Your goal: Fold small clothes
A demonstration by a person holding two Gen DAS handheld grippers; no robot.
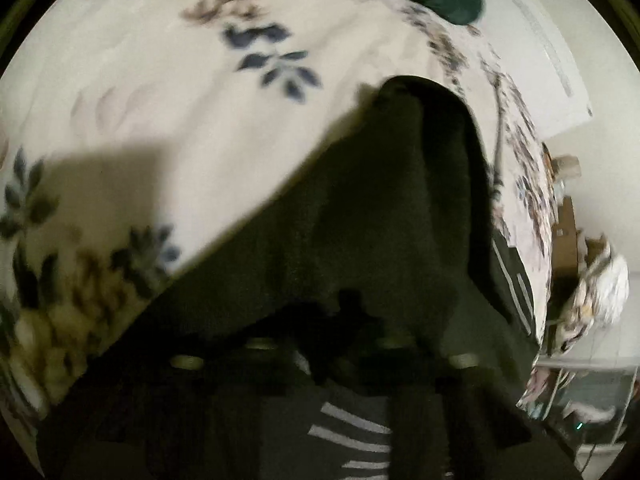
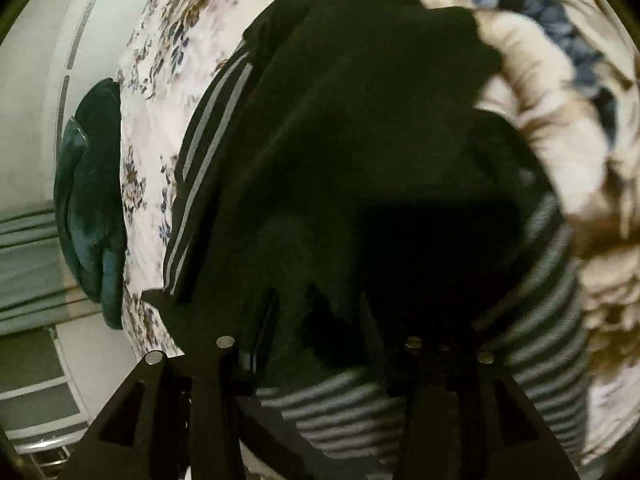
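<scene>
Floral bedding [image 1: 168, 92] covers the bed where the work lies. On it rests a dark garment [image 1: 360, 208] with pale side stripes [image 2: 208, 132], partly doubled over, one flap lying on the rest; beneath its near end shows a striped cloth [image 2: 344, 408]. The fold looks only partly made, judging by its uneven edges, and smoothing or another fold seems left. The left gripper [image 1: 344, 344] has its fingers drawn together over the garment's near edge; whether cloth is pinched I cannot tell. The right gripper [image 2: 320, 344] stands slightly apart above the dark fabric, its grip unclear. A green cushion [image 2: 88, 200] lies well apart.
</scene>
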